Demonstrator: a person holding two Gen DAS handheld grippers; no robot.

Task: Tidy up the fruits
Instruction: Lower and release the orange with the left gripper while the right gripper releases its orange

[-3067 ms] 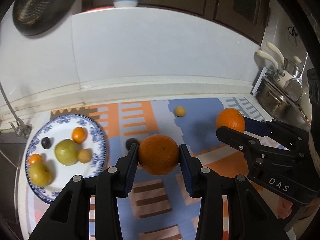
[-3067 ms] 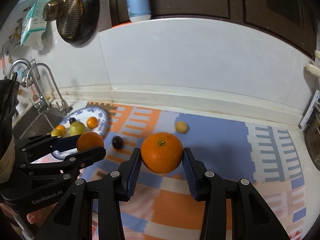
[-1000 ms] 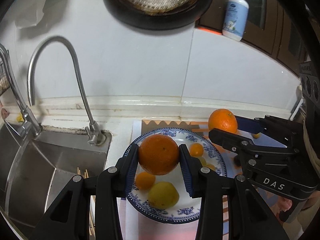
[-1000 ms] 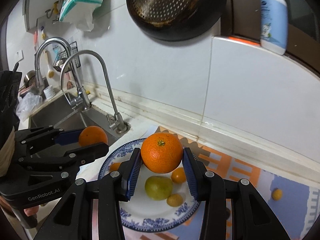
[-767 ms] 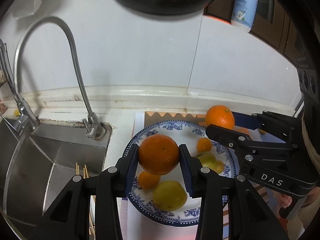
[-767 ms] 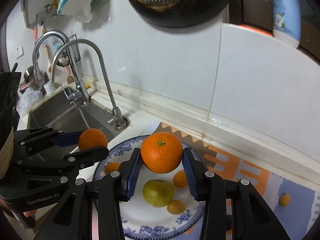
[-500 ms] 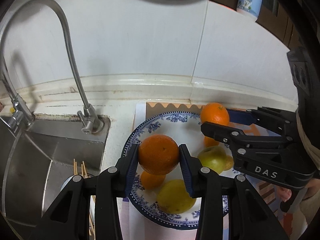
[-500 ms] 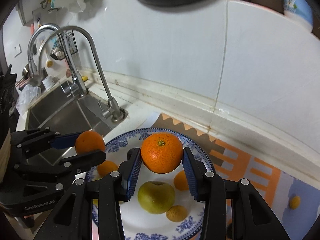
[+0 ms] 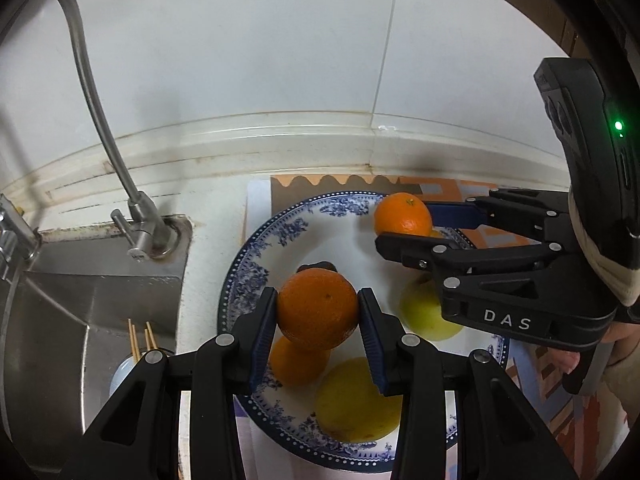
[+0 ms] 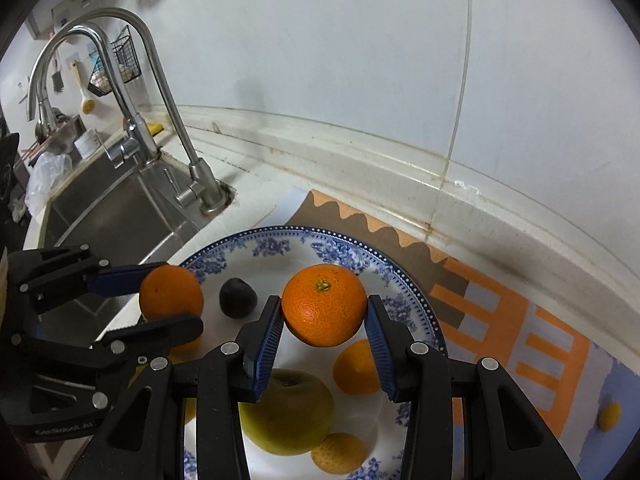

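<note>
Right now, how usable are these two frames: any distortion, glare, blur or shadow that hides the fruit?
Left wrist view: strong fisheye bends the white wall ledge, dark vignette in the corners, the round orange between the jaws sharp; the black right gripper covers part of the blue-patterned plate. Right wrist view: same curvature, even soft light, mild glare on the chrome tap, no motion blur.
</note>
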